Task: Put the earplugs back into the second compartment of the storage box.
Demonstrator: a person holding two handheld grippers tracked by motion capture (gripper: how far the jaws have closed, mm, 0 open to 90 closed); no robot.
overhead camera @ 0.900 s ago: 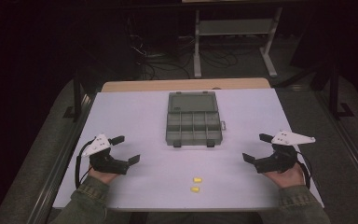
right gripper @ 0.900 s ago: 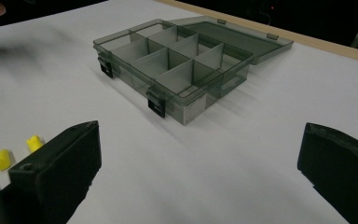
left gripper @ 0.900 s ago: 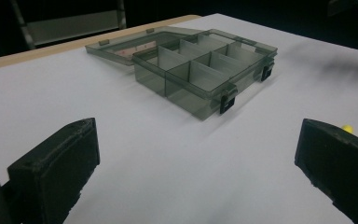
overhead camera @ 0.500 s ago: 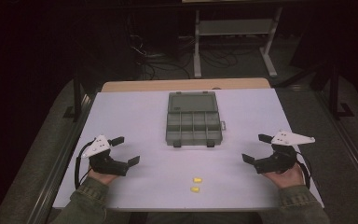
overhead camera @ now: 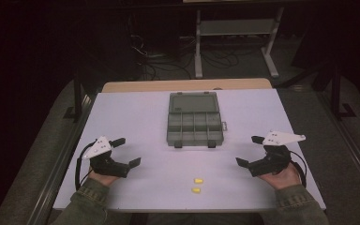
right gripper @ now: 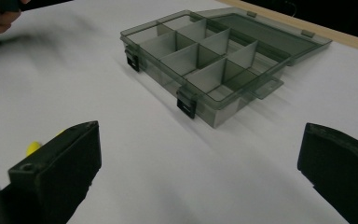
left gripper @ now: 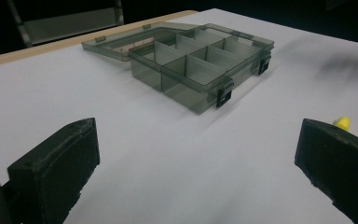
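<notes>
Two small yellow pieces (overhead camera: 197, 185) lie near the translucent grey, rectangular compartment box (overhead camera: 193, 124) on the smooth white worktop (overhead camera: 136, 112); left claw (overhead camera: 127, 152) and right claw (overhead camera: 247, 151) gape wide, flanking it with room.

A white-topped bench (overhead camera: 122, 117) carries an open, smoke-grey compartment box (overhead camera: 193, 125) near its far middle, lid laid flat behind it. 2 small yellow pieces (overhead camera: 197, 185) lie close together on the bare surface near the front edge, well apart from the box.
</notes>
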